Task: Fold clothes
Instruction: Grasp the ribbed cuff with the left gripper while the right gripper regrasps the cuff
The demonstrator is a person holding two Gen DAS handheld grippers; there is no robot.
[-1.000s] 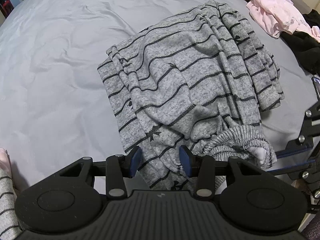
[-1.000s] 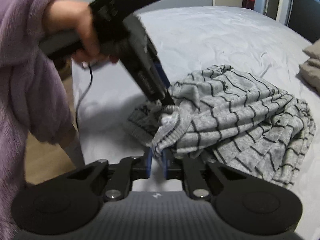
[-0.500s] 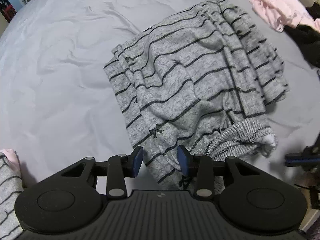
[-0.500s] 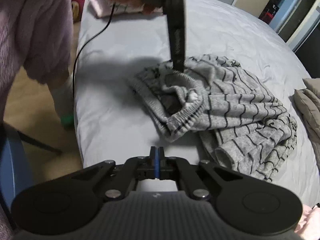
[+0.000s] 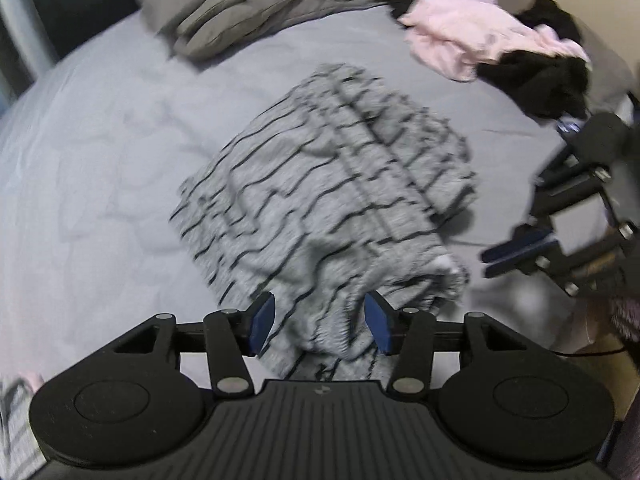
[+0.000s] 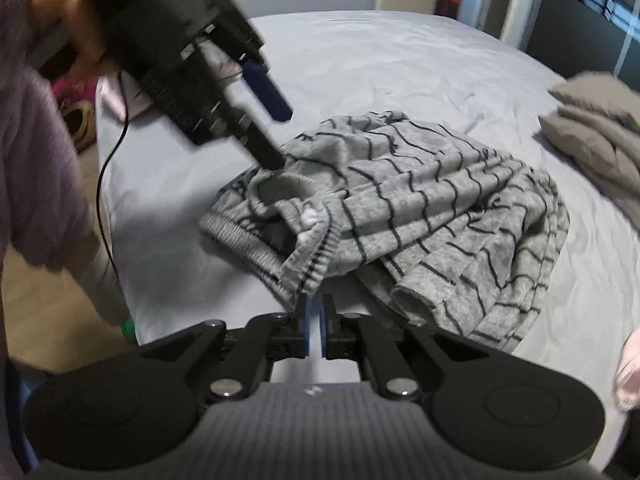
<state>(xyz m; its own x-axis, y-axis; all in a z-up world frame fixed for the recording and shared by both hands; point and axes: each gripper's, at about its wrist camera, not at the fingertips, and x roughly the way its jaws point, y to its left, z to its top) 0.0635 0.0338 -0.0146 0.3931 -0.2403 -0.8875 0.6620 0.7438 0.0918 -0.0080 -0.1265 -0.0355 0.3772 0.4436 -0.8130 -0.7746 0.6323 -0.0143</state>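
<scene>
A grey garment with thin black stripes [image 5: 328,200] lies crumpled in the middle of the bed [image 5: 100,168], its ribbed waistband [image 6: 256,256] toward the near edge. My left gripper [image 5: 320,328] hangs just above the garment's near end. Its jaws are opening, with fabric below and between the blue pads but not pinched. In the right wrist view the left gripper [image 6: 276,132] comes down from the upper left, its lower finger touching the waistband. My right gripper [image 6: 314,328] is shut with nothing in it, just short of the waistband's edge, and it also shows as the right gripper [image 5: 520,248] beside the garment.
A pink garment [image 5: 468,44] and a black one [image 5: 536,80] lie at the bed's far right. Folded taupe bedding [image 5: 256,12] sits at the head. A purple sleeve [image 6: 36,152], a black cable [image 6: 108,184] and the bed's near edge over the floor are on the left.
The right gripper let go of the waistband it held a second ago and is now shut and empty beside it. The left gripper rose, tilted up and its jaws widened.
</scene>
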